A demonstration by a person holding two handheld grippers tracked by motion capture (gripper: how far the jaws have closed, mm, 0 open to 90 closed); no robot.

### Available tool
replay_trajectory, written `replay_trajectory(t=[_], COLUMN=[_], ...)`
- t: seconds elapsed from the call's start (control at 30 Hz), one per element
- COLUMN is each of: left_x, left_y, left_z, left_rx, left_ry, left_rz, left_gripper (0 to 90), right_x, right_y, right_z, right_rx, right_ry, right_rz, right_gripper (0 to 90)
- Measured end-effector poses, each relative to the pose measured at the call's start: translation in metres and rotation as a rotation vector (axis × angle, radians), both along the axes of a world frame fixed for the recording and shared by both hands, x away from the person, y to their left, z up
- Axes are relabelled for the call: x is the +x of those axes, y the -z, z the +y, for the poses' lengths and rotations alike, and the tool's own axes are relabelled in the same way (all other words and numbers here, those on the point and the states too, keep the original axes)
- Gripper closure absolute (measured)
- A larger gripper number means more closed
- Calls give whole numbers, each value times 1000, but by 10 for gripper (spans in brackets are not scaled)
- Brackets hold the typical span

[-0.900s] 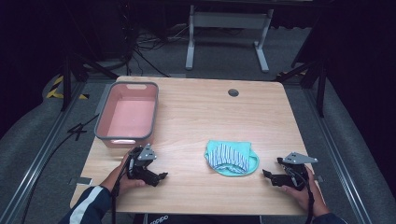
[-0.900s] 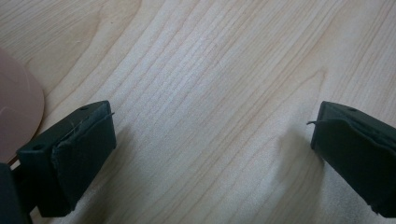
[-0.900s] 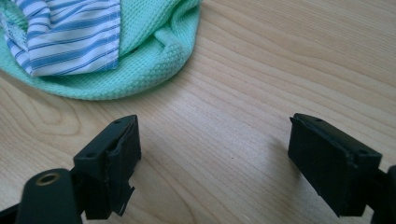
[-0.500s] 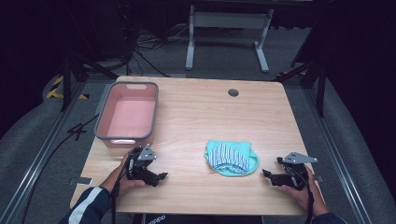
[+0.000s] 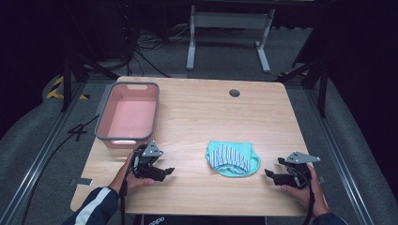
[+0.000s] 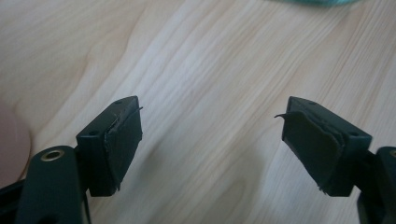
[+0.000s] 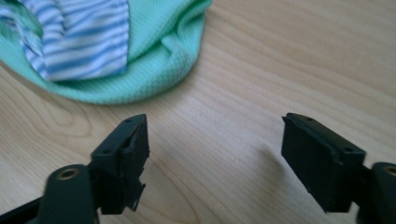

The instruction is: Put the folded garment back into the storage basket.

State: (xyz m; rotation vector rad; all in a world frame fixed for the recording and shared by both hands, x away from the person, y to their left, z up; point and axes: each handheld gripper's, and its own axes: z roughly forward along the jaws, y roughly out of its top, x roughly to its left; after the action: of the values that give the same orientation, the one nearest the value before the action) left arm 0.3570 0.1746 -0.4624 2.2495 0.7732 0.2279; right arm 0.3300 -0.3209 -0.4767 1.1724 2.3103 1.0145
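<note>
Two hand-held grippers, left (image 5: pixel 165 171) and right (image 5: pixel 269 174), jaws spread, empty, low at desk (image 5: pixel 197 112) near edge. Cloth (image 5: pixel 233 159) between them, nearer right. Bin (image 5: pixel 127 115) at left edge. I judge pre-grasp; next: right closes in, pinches cloth hem.
</note>
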Motion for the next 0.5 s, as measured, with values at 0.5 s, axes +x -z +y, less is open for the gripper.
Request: replay_trajectory(t=[0.5], left_x=[51], left_y=[-12], left_z=[-91], left_rx=[-38], left_ry=[6], left_rz=[-36], left_gripper=[265], right_x=[31], right_y=[-24], right_z=[37], right_rx=[1], right_ry=[-32], right_rz=[-8], right_gripper=[414])
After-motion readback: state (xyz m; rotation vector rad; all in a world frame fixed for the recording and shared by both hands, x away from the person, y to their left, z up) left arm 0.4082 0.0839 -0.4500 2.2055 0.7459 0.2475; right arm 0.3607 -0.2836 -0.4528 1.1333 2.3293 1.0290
